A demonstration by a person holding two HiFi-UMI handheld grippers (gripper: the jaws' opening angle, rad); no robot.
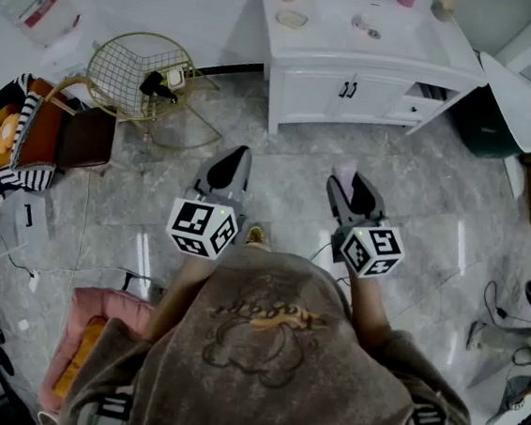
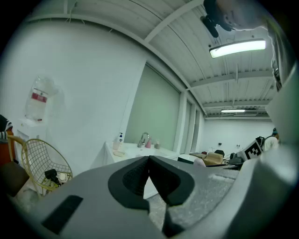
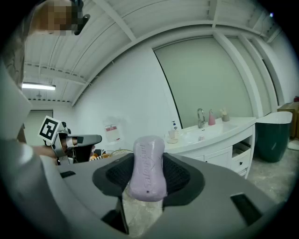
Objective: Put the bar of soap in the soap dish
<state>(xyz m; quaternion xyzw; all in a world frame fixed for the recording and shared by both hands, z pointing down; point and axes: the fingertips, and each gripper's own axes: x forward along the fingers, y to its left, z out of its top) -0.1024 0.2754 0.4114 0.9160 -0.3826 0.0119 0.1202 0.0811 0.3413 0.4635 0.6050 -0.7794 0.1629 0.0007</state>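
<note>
A pale purple bar of soap (image 3: 148, 169) stands upright between the pads of my right gripper (image 3: 148, 161), which is shut on it. In the head view the soap (image 1: 344, 174) shows at the tip of the right gripper (image 1: 345, 181). My left gripper (image 1: 234, 162) is held beside it over the floor. Its jaws (image 2: 149, 159) meet at the tips with nothing between them. A small oval soap dish (image 1: 292, 18) lies on the left part of the white vanity top (image 1: 409, 54), well ahead of both grippers. It also shows below a pump bottle (image 3: 174, 127).
The white vanity has a sink, a tap (image 3: 201, 116) and an open drawer (image 1: 426, 99) at its right. A gold wire chair (image 1: 138, 76) stands at the left, a dark green tub (image 1: 490, 122) at the right. A pink cushion (image 1: 93, 326) and cables (image 1: 507, 341) lie on the marble floor.
</note>
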